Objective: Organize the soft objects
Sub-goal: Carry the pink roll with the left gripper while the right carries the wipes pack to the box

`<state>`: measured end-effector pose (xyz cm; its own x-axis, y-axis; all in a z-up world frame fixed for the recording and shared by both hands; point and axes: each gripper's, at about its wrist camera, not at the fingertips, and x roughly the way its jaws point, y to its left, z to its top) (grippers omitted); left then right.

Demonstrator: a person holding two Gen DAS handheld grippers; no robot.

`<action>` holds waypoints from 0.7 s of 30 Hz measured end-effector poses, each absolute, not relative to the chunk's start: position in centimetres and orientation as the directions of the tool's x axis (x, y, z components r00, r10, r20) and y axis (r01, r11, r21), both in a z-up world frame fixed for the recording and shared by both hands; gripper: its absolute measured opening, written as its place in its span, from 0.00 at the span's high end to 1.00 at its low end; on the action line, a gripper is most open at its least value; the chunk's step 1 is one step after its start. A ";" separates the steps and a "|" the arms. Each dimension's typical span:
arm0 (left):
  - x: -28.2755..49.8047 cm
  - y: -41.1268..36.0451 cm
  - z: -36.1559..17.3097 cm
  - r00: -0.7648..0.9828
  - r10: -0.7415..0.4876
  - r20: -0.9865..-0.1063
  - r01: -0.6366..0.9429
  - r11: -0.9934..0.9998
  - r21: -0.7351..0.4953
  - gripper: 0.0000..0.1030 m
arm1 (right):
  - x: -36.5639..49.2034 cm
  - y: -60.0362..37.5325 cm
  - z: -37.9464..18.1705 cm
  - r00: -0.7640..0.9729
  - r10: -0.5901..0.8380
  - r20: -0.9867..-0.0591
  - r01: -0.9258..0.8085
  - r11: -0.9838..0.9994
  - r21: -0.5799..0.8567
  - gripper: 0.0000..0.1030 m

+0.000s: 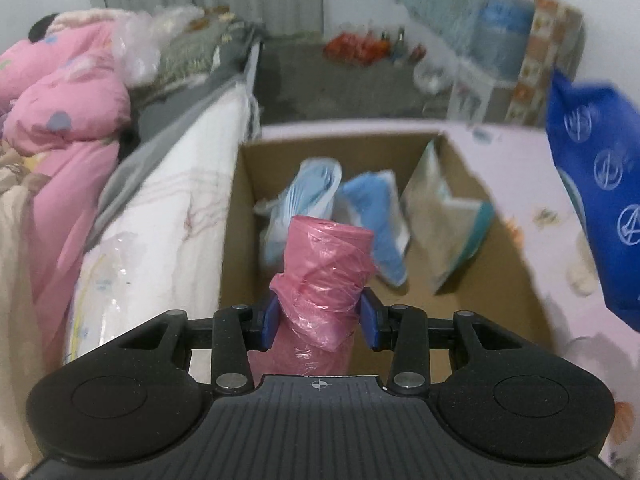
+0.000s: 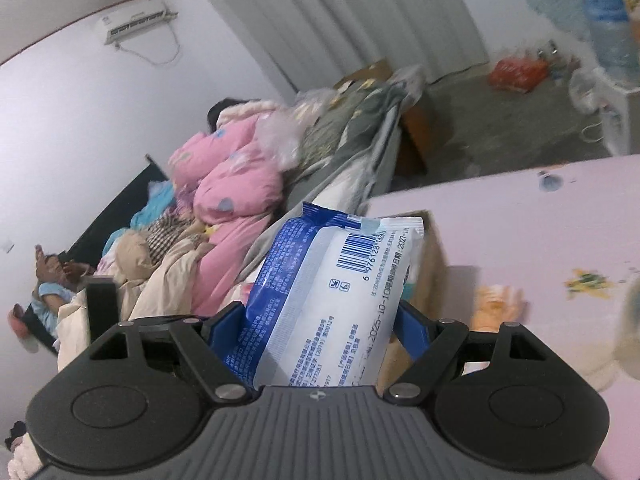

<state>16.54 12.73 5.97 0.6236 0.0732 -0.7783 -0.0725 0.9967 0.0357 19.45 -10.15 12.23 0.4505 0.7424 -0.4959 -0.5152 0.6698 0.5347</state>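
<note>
My left gripper (image 1: 320, 318) is shut on a pink roll of plastic bags (image 1: 326, 264), held upright above the near end of an open cardboard box (image 1: 516, 256). Inside the box lie a light blue bag (image 1: 308, 192), a blue-and-white pack (image 1: 380, 216) and a beige pouch with a teal edge (image 1: 444, 220). My right gripper (image 2: 320, 332) is shut on a blue-and-white soft pack with a barcode (image 2: 332, 292), held over the box edge (image 2: 434, 248). The same blue pack shows at the right edge of the left wrist view (image 1: 596, 208).
The box stands on a pale pink patterned table (image 2: 540, 232). A bed with a white mattress (image 1: 172, 216) and a pink quilt (image 1: 68, 112) lies to the left. Bags and bottles (image 1: 360, 46) sit on the grey floor beyond. A blue water bottle (image 1: 504, 36) stands at the back right.
</note>
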 end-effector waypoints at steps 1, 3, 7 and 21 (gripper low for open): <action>16.9 12.7 5.3 0.608 0.081 -0.790 -0.069 0.996 0.049 0.62 | 19.9 -9.3 11.9 0.442 0.746 -0.498 -0.516 0.666 0.539 0.48; 17.6 12.6 4.2 0.584 0.102 -0.805 -0.067 0.995 0.077 0.62 | 20.8 -8.1 11.2 0.426 0.752 -0.503 -0.515 0.659 0.549 0.48; 19.0 12.1 2.4 0.544 0.151 -0.825 -0.061 0.988 0.141 0.61 | 21.7 -6.3 9.9 0.395 0.752 -0.527 -0.510 0.657 0.555 0.48; 19.7 12.3 1.6 0.531 0.218 -0.819 -0.092 0.975 0.200 0.45 | 21.9 -5.2 8.3 0.367 0.723 -0.585 -0.522 0.681 0.514 0.49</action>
<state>19.72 12.25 1.60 0.5312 0.2179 -0.8187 -0.0923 0.9755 0.1998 21.95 -5.25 8.34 0.3671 0.7233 -0.5848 -0.5222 0.6806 0.5140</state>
